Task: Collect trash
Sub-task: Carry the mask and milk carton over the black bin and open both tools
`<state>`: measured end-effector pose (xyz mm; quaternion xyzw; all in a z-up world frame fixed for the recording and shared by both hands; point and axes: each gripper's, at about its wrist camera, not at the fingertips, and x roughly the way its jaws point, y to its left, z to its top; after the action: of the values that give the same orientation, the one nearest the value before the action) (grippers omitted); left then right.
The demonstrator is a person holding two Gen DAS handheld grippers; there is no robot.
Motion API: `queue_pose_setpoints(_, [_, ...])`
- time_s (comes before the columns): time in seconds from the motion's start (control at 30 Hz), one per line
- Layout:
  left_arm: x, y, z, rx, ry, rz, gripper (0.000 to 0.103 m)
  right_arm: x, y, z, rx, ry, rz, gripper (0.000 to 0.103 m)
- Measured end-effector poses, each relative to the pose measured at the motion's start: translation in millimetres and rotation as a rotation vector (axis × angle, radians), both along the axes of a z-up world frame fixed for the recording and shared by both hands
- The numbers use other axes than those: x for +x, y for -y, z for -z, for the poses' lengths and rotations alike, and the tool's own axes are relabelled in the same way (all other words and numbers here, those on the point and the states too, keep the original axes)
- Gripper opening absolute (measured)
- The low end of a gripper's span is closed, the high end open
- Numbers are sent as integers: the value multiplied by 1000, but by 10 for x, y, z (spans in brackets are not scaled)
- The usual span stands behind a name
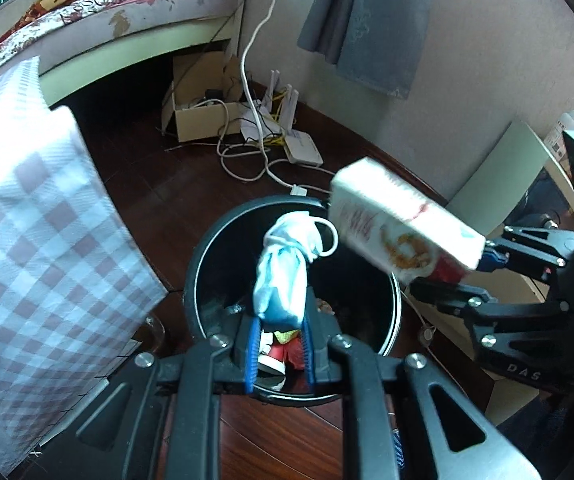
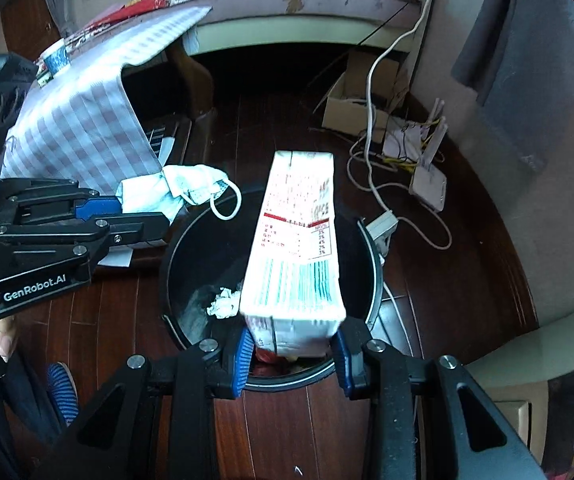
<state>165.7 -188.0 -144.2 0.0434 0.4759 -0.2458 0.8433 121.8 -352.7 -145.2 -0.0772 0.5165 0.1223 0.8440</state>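
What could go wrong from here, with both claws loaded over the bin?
1. The carton in the right claw is long compared with the black bin's mouth; released at a slant, it may catch the rim and tip out.
2. The face mask in the left claw has a loose ear loop that could snag on a finger when released.
3. Both claws crowd the same opening, so they might bump.

Bed (image 1: pixel 159 4), checked cloth (image 1: pixel 35 208), router (image 1: pixel 303 148) w/ cables.
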Motion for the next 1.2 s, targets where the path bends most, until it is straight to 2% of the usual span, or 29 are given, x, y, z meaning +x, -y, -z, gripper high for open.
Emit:
queue_pose_setpoints(0.03, [25, 19, 24, -8, -12, 5, 27, 32, -5, 42, -2, -8, -11, 36])
queue_pose_setpoints(0.07, [43, -11, 46, -21, -24, 6, 27, 65, -12, 78, -14, -13, -16, 37])
queue_pose_setpoints(0.1, [75, -11, 82, -34, -39, 0, 40, 103, -24, 159, -22, -28, -28, 39])
queue_pose_setpoints(0.13, [105, -5, 115, -35, -45, -6, 65, 136, -18, 227, -36, -44, -27, 60])
queue_pose_setpoints(0.17, [106, -9, 137, -18, -33, -29, 74, 159, -6, 275, -64, -45, -14, 83])
queue_pose_setpoints(0.2, [95, -22, 154, -2, -20, -54, 83, 173, 46, 331, -80, -37, 10, 86])
queue_pose_setpoints(0.3, [87, -56, 232, 30, -36, -86, 92, 199, 173, 396, -60, -73, 66, 87])
queue_pose_setpoints(0.37, [57, -76, 255, 54, -16, -97, 93, 214, 239, 366, -44, -71, 94, 95])
queue_pose_setpoints(0.43, [37, -89, 275, 69, -11, -101, 93, 211, 265, 336, -40, -64, 118, 99])
queue_pose_setpoints(0.8, [21, -286, 165, 73, 37, -159, 95, 245, 172, 211, -37, -1, 131, 101])
queue_pose_setpoints(1.2, [-58, -430, 105, 84, 44, -191, 97, 207, -21, 103, -33, 15, 112, 102])
